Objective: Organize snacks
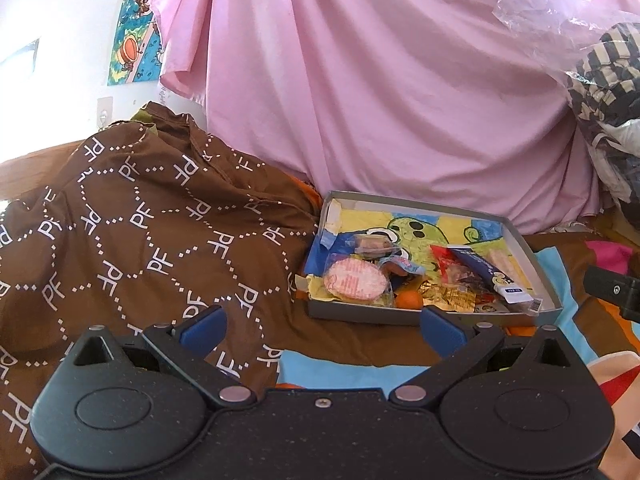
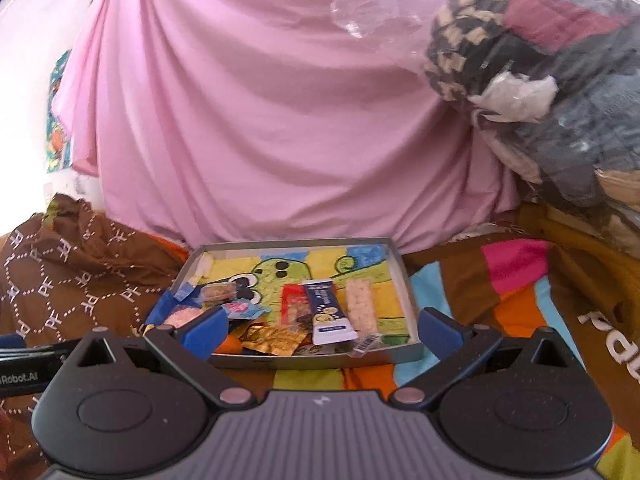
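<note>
both grippers wait, wide open and empty, in front of the snack tray.

nearest, the left gripper [image 1: 322, 326] and right gripper [image 2: 320, 326] hold nothing. just past them the tray [image 2: 412, 300] sits on the striped blanket [image 2: 516, 280], with the snacks [image 2: 328, 312] all inside, piled at its near edge. this could be done or mid-sort; i cannot tell. behind hangs a pink sheet [image 2: 260, 120].

The left claw [image 1: 322, 330] has a speckled black housing with two round domed covers, a small screw at the centre, silver pivot pins on black linkage arms, and blue finger pads [image 1: 202, 326]. The right claw [image 2: 320, 330] is built alike, but its centre plate is ribbed grey; its fingertips [image 2: 440, 326] are also blue.
</note>
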Available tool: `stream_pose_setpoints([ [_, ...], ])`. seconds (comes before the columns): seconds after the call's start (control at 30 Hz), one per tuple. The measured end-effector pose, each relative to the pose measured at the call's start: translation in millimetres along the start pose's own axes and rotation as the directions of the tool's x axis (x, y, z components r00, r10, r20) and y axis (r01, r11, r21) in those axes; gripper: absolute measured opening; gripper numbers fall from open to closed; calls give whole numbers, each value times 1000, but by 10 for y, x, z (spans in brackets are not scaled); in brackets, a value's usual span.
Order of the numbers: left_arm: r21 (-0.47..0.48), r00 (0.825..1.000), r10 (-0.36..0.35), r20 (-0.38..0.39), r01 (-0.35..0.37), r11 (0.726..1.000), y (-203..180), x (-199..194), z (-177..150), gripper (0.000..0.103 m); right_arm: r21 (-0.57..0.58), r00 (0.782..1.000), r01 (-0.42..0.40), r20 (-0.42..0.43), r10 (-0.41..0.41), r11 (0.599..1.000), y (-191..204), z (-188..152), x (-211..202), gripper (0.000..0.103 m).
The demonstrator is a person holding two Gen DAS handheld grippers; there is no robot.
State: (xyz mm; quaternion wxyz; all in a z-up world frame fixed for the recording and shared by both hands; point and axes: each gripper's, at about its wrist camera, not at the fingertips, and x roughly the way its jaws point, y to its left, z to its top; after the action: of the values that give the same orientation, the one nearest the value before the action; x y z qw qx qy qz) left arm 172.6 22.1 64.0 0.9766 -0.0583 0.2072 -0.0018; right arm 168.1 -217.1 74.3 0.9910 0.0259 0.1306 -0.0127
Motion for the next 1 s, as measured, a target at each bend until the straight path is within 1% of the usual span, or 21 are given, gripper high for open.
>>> stream_pose_setpoints([
  [0.13, 4, 1000, 19, 4, -19, 1000, -1, -72, -31, 102, 7, 1000, 2, 11, -2, 1000, -41, -31, -55, 103],
  [0.27, -18, 999, 42, -3, -42, 999, 32, -175, -85, 102, -13, 999, -9, 34, 9, 1000, -61, -58, -104, 103],
  [0.33, -24, 999, 40, 13, -40, 999, 35, -237, -122, 102, -20, 999, -16, 43, 17, 1000, -74, -81, -117, 103],
  [0.4, 8, 999, 35, 31, -35, 999, 1, -303, -164, 102, -21, 998, -20, 51, 21, 1000, -90, -128, -133, 103],
  [0.5, 73, 998, 46, 39, -49, 996, -74, -375, -227, 102, -26, 998, -37, 53, 39, 999, -127, -212, -163, 103],
  [0.53, 71, 997, 64, 38, -67, 995, -83, -403, -249, 102, -28, 998, -39, 52, 40, 999, -141, -239, -178, 103],
  [0.6, 30, 994, 100, 37, -101, 994, -69, -476, -280, 102, -35, 998, -46, 49, 47, 998, -166, -287, -218, 103],
  [0.7, -47, 992, 120, 43, -118, 992, -11, -586, -320, 102, -36, 997, -56, 48, 58, 998, -195, -340, -293, 103],
  [0.77, -75, 991, 130, 45, -126, 989, 4, -615, -332, 102, -27, 997, -63, 53, 65, 998, -217, -354, -338, 103],
  [0.83, -75, 991, 125, 50, -121, 990, -9, -629, -343, 102, -13, 996, -67, 56, 68, 998, -236, -358, -366, 103],
  [1.0, -35, 992, 102, 73, -100, 994, -93, -656, -452, 102, 13, 995, -84, 62, 83, 996, -273, -340, -408, 103],
])
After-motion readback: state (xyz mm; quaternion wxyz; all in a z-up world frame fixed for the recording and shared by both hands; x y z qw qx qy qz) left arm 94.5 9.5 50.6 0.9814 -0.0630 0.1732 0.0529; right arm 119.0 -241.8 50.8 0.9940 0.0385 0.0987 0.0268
